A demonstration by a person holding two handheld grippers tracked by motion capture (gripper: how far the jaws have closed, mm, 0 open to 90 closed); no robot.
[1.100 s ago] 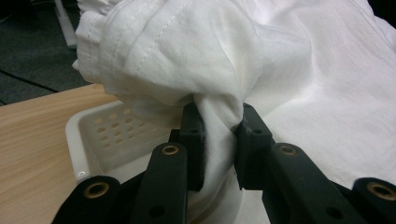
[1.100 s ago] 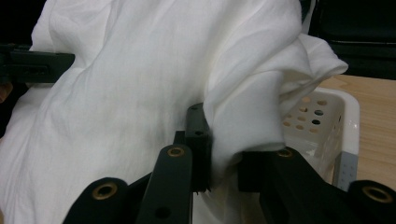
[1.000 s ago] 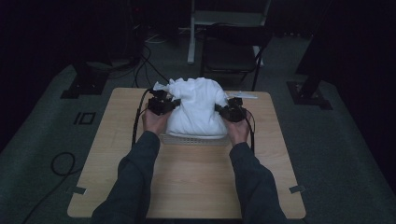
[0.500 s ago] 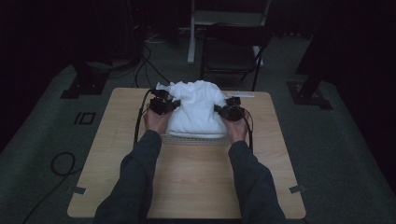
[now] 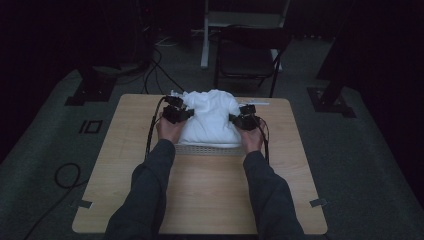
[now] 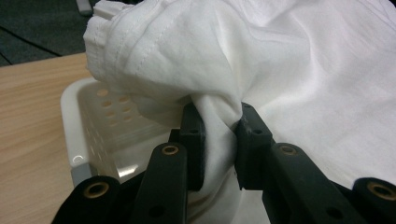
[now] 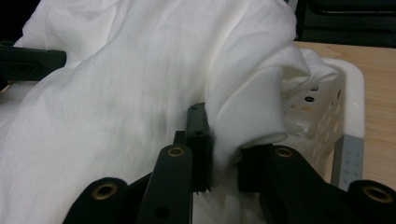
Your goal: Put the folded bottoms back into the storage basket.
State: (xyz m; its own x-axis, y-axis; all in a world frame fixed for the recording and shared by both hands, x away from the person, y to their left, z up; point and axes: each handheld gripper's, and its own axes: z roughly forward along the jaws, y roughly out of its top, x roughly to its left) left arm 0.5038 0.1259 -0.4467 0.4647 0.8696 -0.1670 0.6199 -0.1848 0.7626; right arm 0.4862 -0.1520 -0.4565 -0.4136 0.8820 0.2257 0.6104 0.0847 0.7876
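White garment (image 5: 210,120): sitting bunched in the white perforated basket (image 6: 88,135), toward the desk's (image 5: 210,200) far edge.
Left gripper (image 6: 218,140): pinching a fold at the garment's left side.
Right gripper (image 7: 224,144): clamping a fold at its right side.
Handling: looking soft, light and floppy; likely sagging between the grips, so seams or hems are offering the firmest hold.

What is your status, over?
Left gripper shut on cloth. Right gripper shut on cloth. Cloth heaped over basket. Nothing in the way.
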